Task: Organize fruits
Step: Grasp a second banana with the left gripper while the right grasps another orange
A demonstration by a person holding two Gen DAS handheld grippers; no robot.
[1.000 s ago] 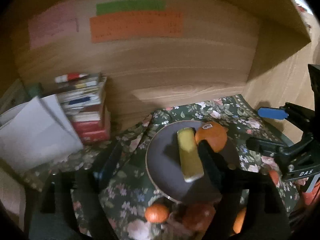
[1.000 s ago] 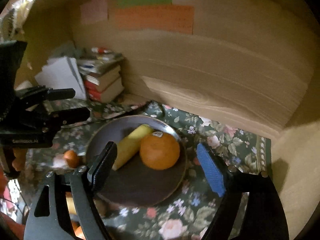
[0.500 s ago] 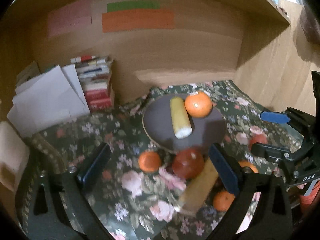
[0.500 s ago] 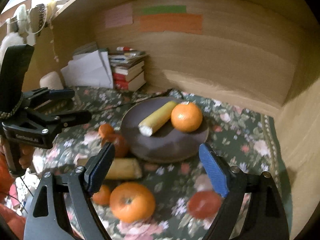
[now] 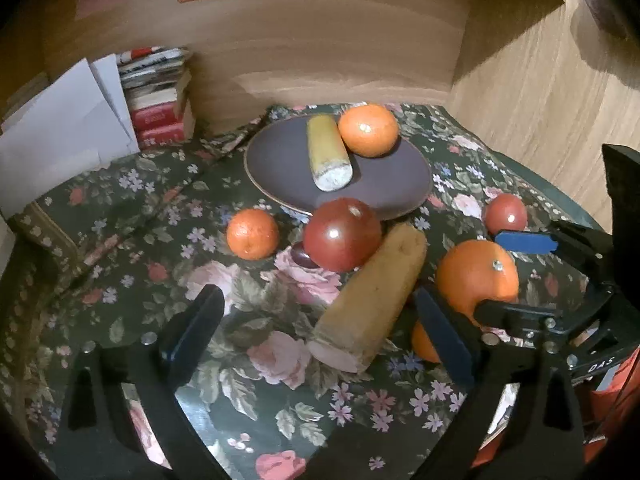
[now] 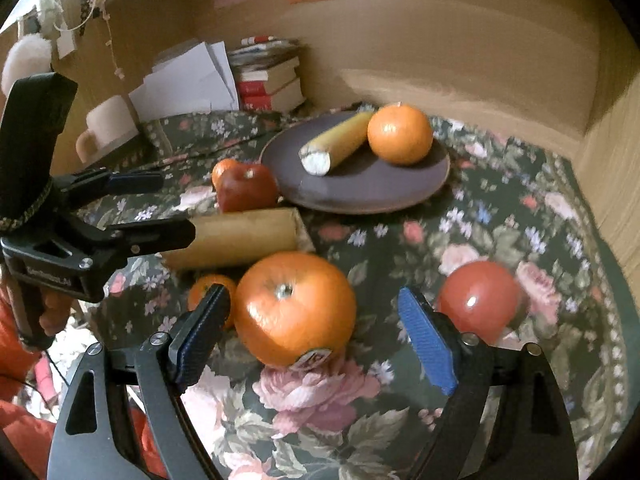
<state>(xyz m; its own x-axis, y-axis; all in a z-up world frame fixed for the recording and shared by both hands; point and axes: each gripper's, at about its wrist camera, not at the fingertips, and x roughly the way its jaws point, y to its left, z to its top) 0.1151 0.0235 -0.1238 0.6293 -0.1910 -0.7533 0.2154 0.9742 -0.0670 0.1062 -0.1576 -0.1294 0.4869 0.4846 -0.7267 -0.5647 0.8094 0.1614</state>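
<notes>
A dark plate (image 5: 400, 176) (image 6: 360, 192) at the back holds a yellow banana piece (image 5: 326, 152) (image 6: 340, 142) and an orange (image 5: 368, 130) (image 6: 400, 134). In front of it on the floral cloth lie a dark red tomato (image 5: 342, 234) (image 6: 246, 192), a small mandarin (image 5: 252, 234), a long banana piece (image 5: 372, 300) (image 6: 240, 236), a big orange (image 5: 476, 276) (image 6: 294, 306) and a red tomato (image 5: 506, 212) (image 6: 478, 300). My left gripper (image 5: 320, 332) is open, with the long banana piece between its fingers. My right gripper (image 6: 316, 328) is open around the big orange.
A stack of books (image 5: 160, 104) (image 6: 268, 76) and white papers (image 5: 60, 132) (image 6: 188, 80) stand at the back left against the wooden wall. A mug (image 6: 108, 124) sits at the left. Wooden side wall (image 5: 540, 100) at the right. Another small mandarin (image 6: 208, 288) lies beside the big orange.
Both grippers have pulled back from the plate toward the front of the table. The loose fruits on the cloth have come into view between and around the fingers.
</notes>
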